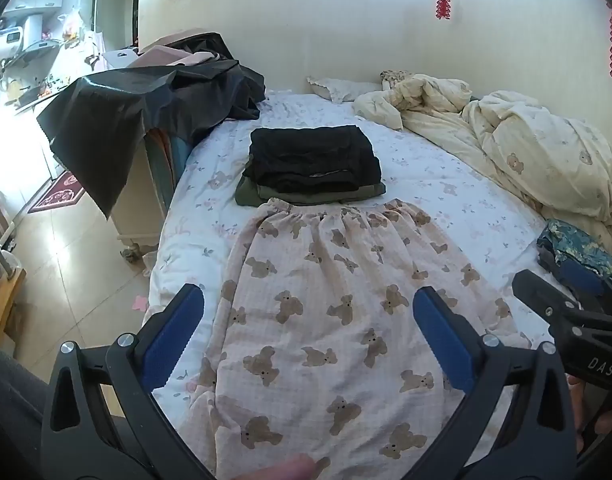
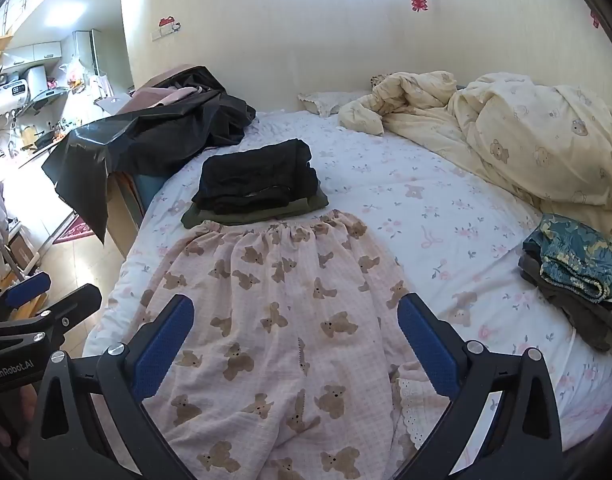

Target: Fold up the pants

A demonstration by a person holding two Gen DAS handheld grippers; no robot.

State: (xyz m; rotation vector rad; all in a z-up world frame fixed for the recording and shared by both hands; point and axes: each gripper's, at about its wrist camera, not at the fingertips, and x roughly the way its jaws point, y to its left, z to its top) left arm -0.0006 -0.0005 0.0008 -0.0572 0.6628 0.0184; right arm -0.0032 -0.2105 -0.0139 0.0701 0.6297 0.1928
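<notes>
Lying: pink bear-print pants [image 1: 326, 312] flat on the bed [image 1: 446, 200], on the white floral sheet, near its left edge in both wrist views.
Long axis: runs from the near edge of the bed toward the far wall, roughly in line with both grippers' fingers.
Pointing: elastic waistband [image 2: 274, 228] at the far end; legs come toward the cameras and run out of frame at the bottom.
Waistband contact: touches or just overlaps the near edge of the folded dark stack [image 2: 254, 184]; cannot tell which.
Hem: white lace trim [image 2: 410, 404] shows on the right leg in the right wrist view.
Stack: black garment on top, olive one beneath, just beyond the pants.
Left gripper [image 1: 308, 320]: jaws spread wide, nothing between the blue pads, hovering over the pants' lower half, tilted down.
Right gripper [image 2: 296, 328]: jaws spread wide too, empty, above the pants, tilted down, alongside the left one.
Contact: neither gripper touches the fabric as far as the frames show.
Right side of bed: crumpled cream duvet [image 2: 538, 140]; blue-patterned clothes pile [image 2: 578, 268] well apart from the pants.
Left of bed: black sheet [image 1: 118, 120] draped over a cart.
</notes>
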